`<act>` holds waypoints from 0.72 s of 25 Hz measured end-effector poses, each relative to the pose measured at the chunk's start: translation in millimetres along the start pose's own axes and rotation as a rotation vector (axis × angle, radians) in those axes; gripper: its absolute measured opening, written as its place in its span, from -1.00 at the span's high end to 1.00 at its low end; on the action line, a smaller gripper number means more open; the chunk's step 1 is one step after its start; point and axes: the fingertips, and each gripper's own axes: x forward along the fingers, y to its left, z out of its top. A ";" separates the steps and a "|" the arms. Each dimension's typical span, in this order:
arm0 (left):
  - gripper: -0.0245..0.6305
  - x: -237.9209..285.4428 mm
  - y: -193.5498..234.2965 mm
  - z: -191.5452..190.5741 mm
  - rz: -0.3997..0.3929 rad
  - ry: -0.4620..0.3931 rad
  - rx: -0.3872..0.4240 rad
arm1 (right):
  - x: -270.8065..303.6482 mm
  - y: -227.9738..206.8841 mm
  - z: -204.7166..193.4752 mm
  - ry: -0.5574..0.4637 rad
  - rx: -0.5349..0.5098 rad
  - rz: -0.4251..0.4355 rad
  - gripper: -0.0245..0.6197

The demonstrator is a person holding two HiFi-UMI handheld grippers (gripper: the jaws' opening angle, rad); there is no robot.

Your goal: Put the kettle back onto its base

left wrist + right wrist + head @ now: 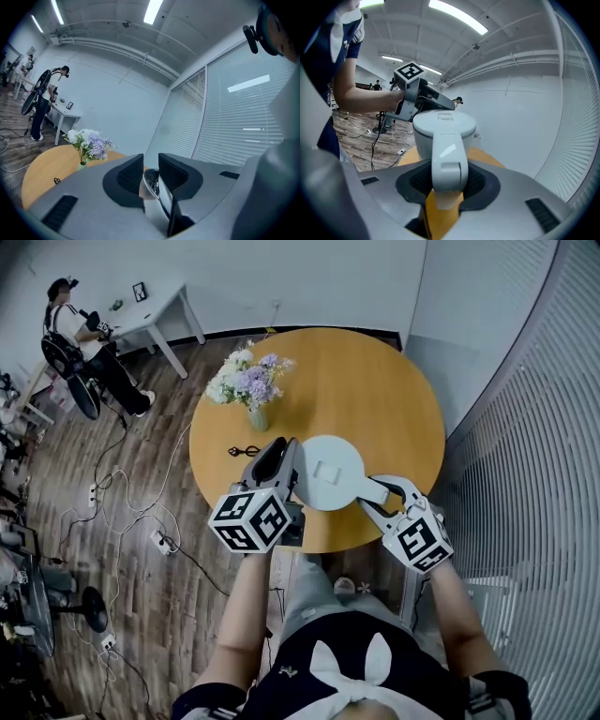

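A white kettle (333, 472) hangs over the near part of the round wooden table (375, 390), held from both sides. My right gripper (380, 491) is shut on its handle (449, 159); the lid and body (444, 126) show just beyond the jaws of that gripper (447, 180). My left gripper (291, 460) grips the kettle's left side. In the left gripper view its jaws (151, 176) pinch a thin shiny edge of the kettle (153, 187). The kettle's base shows in no view.
A vase of white and purple flowers (248, 381) stands at the table's left. A small dark object (244, 451) lies in front of it. Blinds (525, 456) close off the right side. A person (80, 334) stands by a white desk at the far left; cables run over the floor.
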 end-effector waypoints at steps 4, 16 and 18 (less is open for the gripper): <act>0.60 12.7 10.1 4.7 -0.021 0.029 -0.013 | 10.0 -8.3 3.9 0.023 0.003 -0.014 0.47; 0.60 40.4 22.3 26.8 -0.080 0.044 -0.002 | 27.3 -29.7 19.3 0.040 0.022 -0.067 0.47; 0.60 45.0 23.8 28.9 -0.086 0.044 -0.004 | 29.7 -34.1 20.4 0.044 0.019 -0.073 0.47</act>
